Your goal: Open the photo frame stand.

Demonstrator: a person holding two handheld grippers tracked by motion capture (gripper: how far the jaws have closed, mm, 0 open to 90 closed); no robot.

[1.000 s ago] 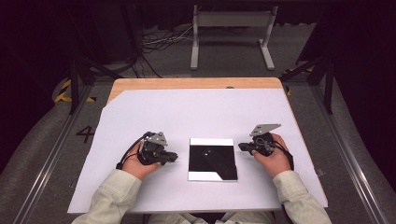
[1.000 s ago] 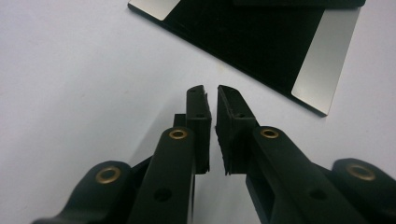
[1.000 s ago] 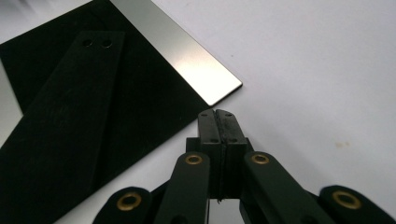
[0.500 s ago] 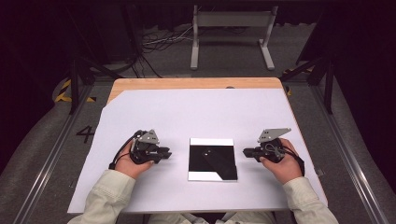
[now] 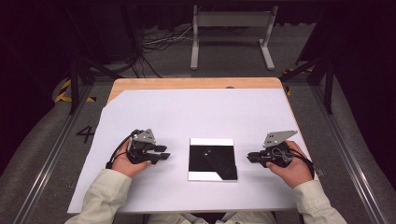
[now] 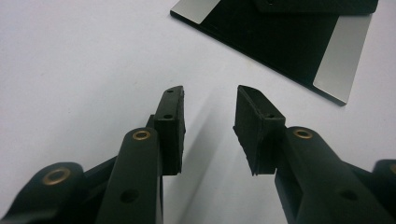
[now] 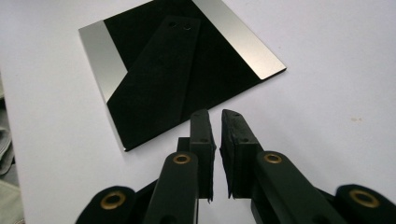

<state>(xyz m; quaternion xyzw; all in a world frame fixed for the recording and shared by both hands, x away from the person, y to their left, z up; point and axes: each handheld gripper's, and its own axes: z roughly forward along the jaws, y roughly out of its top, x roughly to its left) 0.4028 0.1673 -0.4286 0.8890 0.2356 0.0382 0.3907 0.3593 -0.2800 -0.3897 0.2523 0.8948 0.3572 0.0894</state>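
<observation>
Counter (image 5: pixel 187 107) covered in white, seen from above. At left, the left gripper (image 5: pixel 163 155) rests on the sheet, its fingers (image 6: pixel 170 126) spread apart on nothing, having just been opening. Between both hands, well apart from each, lies a flat black square plate (image 5: pixel 212 158) with silver edge strips. At right, the right gripper (image 5: pixel 250 157) points toward it, fingers (image 7: pixel 201 140) parted by a narrow gap, released, gripping nothing.
</observation>
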